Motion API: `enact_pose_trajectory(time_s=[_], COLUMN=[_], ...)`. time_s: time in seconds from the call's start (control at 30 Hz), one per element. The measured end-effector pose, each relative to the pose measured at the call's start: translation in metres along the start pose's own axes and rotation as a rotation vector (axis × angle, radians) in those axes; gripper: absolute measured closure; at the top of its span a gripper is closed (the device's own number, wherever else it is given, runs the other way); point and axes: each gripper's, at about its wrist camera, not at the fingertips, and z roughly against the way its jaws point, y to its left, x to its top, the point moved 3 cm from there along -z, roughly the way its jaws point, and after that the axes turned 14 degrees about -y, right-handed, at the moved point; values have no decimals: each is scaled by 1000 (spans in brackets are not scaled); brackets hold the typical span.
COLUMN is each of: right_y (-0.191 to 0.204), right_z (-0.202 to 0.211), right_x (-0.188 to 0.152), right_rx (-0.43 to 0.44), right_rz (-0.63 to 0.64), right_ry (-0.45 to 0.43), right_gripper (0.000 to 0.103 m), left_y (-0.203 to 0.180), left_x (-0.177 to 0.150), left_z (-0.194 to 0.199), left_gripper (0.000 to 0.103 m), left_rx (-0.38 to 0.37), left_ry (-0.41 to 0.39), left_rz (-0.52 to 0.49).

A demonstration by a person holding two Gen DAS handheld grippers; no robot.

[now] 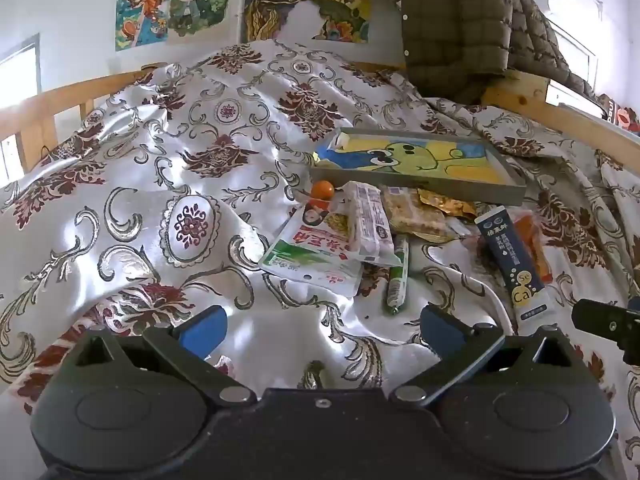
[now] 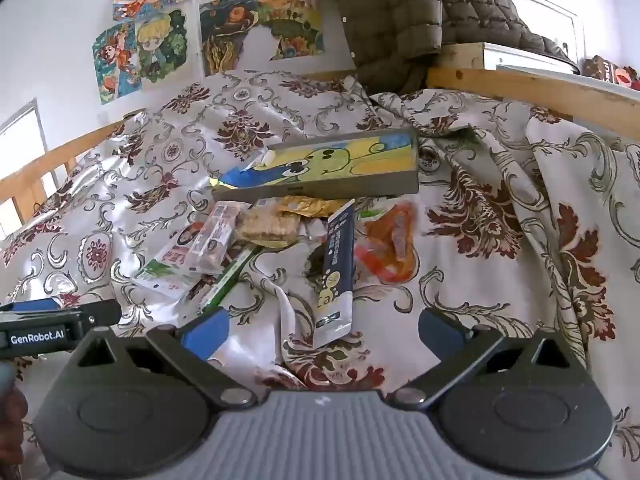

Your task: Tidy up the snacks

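Note:
A pile of snacks lies on a floral bedspread in front of a grey tray (image 1: 424, 184) (image 2: 320, 190) with a cartoon picture inside. The pile holds a white and red packet (image 1: 316, 248) (image 2: 172, 260), a clear wrapped bar (image 1: 366, 222) (image 2: 214, 240), a green sausage stick (image 1: 398, 276) (image 2: 230, 276), a dark blue sachet (image 1: 514, 264) (image 2: 338, 264), an orange packet (image 1: 534, 240) (image 2: 390, 244), a cracker pack (image 2: 266, 226) and an orange ball (image 1: 322, 190). My left gripper (image 1: 322, 326) is open and empty, short of the pile. My right gripper (image 2: 322, 328) is open and empty, with the sachet's near end between its fingers.
A wooden bed rail (image 1: 560, 116) (image 2: 540, 88) runs behind the tray, with an olive quilted jacket (image 1: 468, 20) (image 2: 392, 12) hanging over it. Posters (image 1: 176, 4) cover the wall. A white cable (image 1: 486, 292) lies by the sachet. The bedspread (image 1: 160, 184) stretches left of the pile.

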Motion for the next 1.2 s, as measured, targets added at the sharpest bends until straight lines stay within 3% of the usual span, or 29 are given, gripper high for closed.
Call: enact_pose_trajectory(time_s=[1.2], right_y=[-1], right_z=[-3], right_x=[-1], right_rx=[-5], right_rz=[-12], right_ry=[22], right_gripper=[0], left_y=[4], left_x=[-2], left_z=[-1], left_gripper=[1], left_rx=[12], left_ry=[1], left_rz=[2])
